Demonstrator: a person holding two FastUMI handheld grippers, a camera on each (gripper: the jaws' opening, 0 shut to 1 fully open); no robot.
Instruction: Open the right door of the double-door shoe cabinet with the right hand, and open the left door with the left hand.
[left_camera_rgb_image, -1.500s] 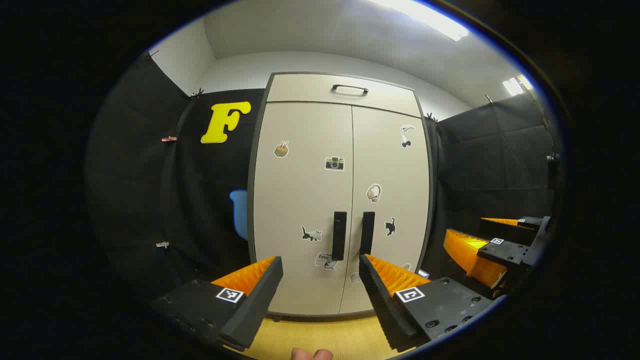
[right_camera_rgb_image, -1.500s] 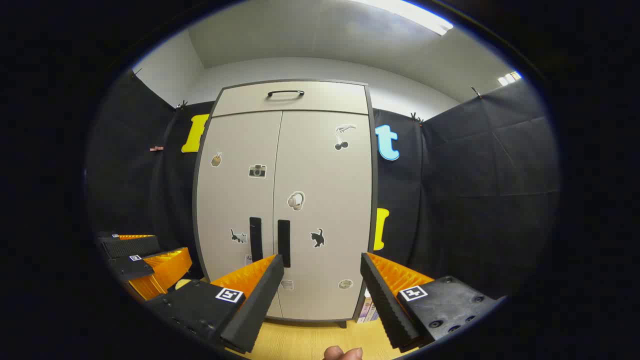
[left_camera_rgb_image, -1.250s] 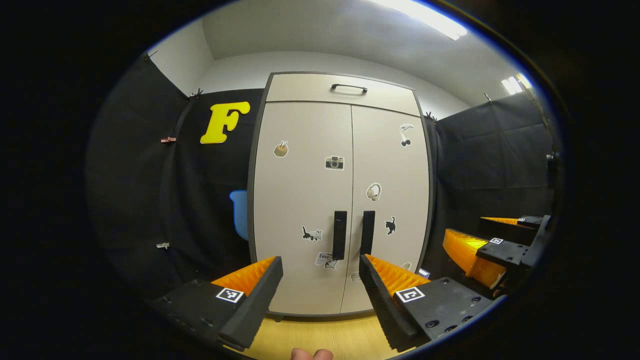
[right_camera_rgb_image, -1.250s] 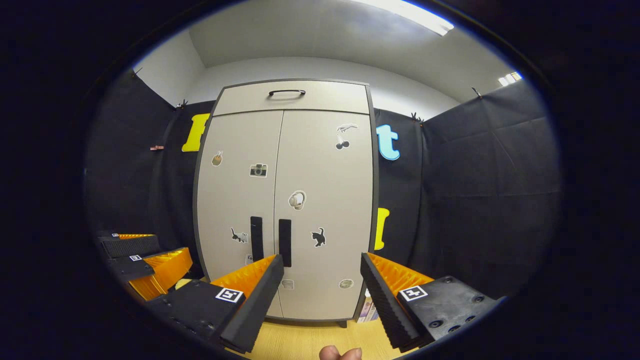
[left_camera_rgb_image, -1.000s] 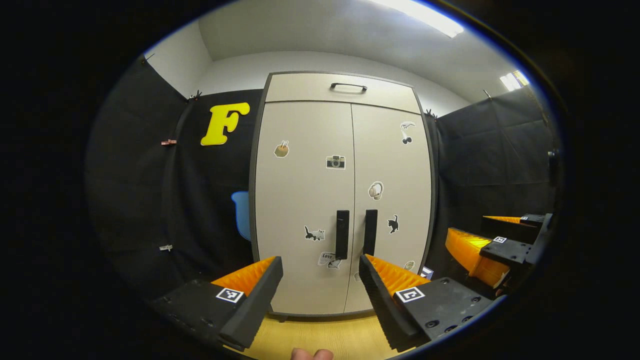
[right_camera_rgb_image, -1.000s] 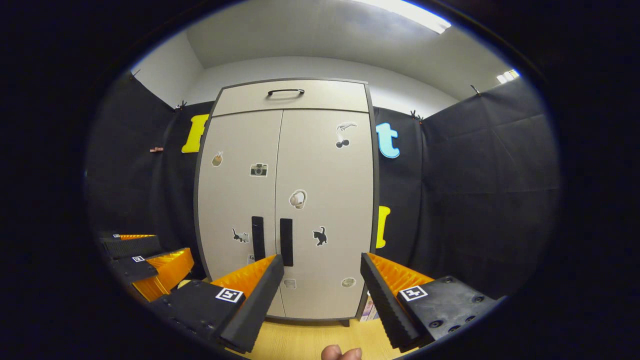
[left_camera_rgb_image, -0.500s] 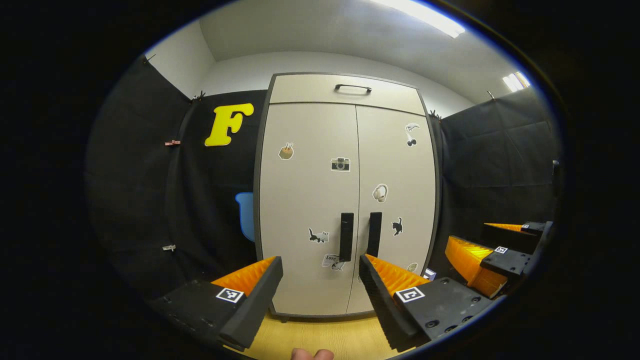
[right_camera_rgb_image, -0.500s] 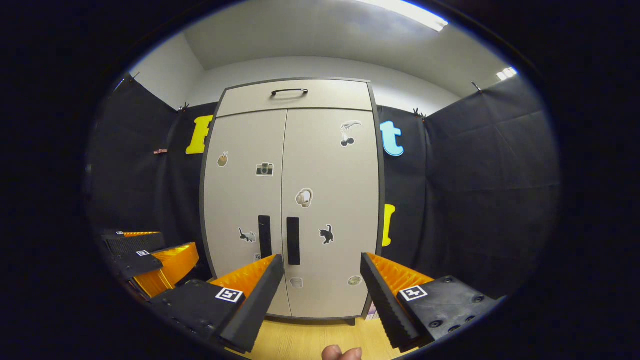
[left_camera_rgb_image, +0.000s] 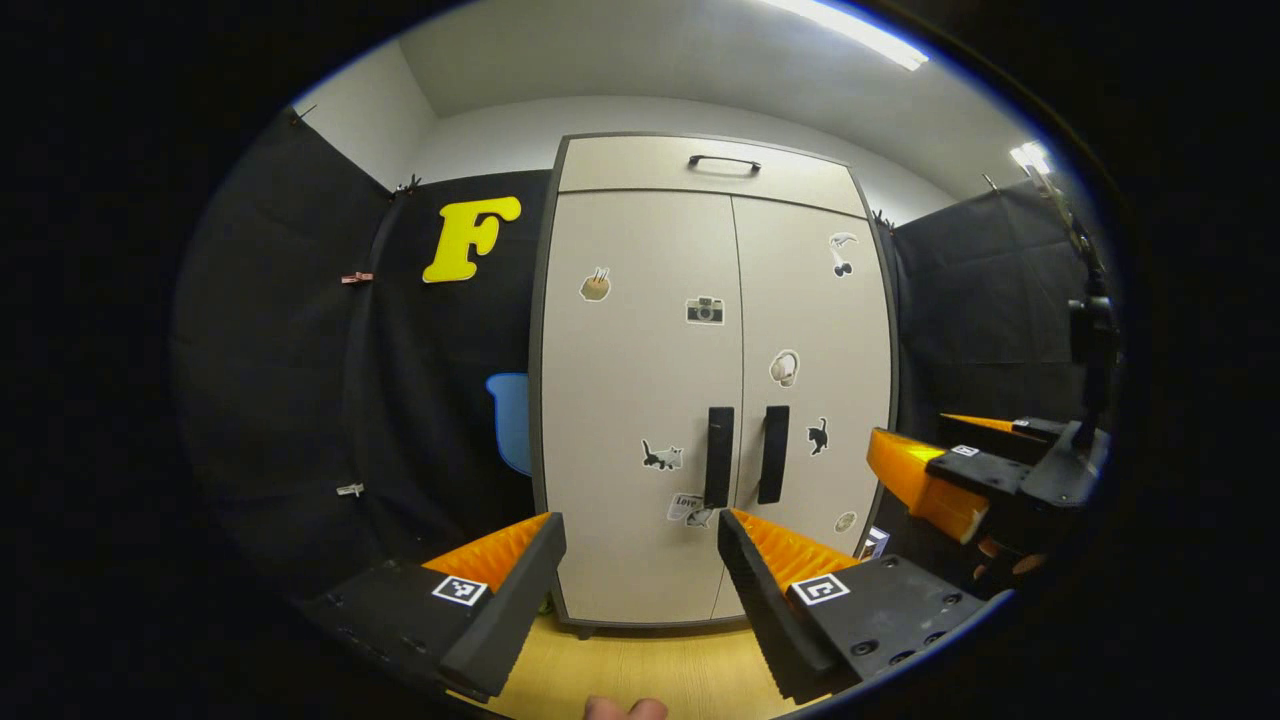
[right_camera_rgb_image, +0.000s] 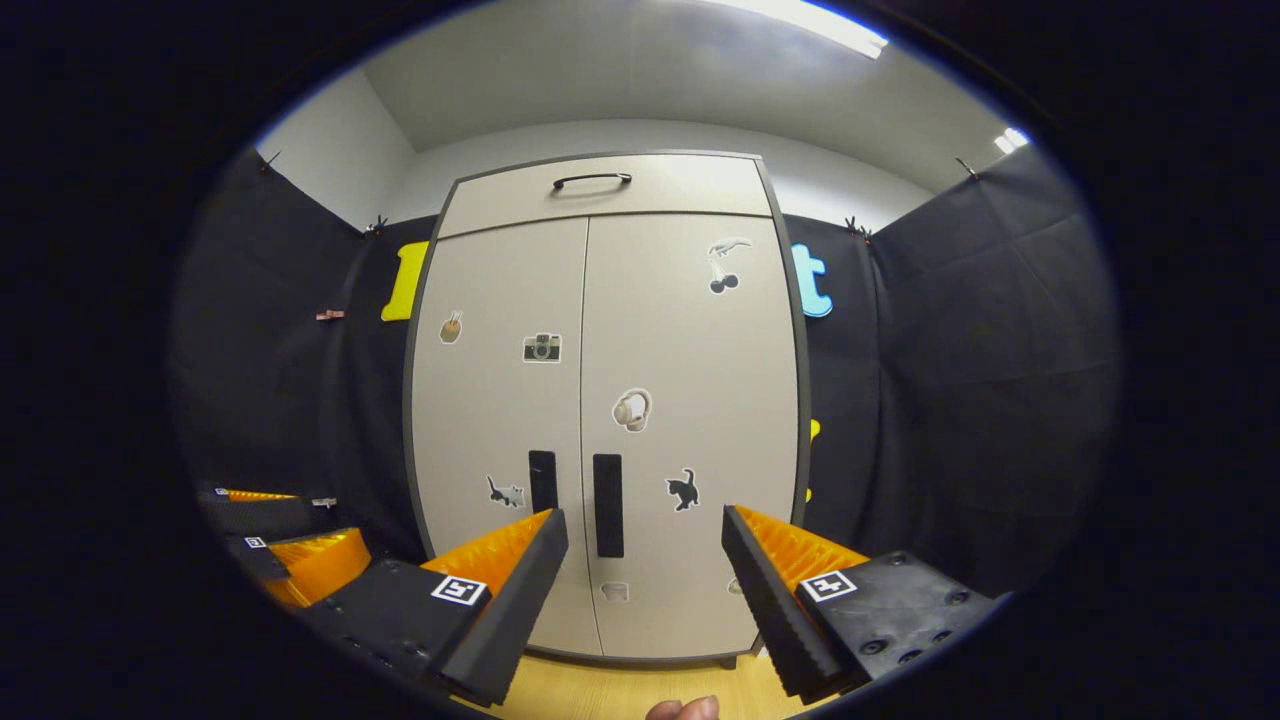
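Both spread grippers have closed in on the shut cabinet (right_camera_rgb_image: 600, 400); right gripper (right_camera_rgb_image: 645, 545) risks hooking the adjacent left-door handle (right_camera_rgb_image: 542, 480) ahead instead of the right-door handle (right_camera_rgb_image: 607, 504).

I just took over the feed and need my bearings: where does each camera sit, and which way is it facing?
Left gripper view: rides the open left gripper, facing the closed shoe cabinet slightly from its left; a fingertip at the bottom edge, the right gripper at far right.
Right gripper view: rides the open right gripper, facing the right door nearly head-on; the left gripper low left.
Shared: both door handles, stickers, top drawer handle.
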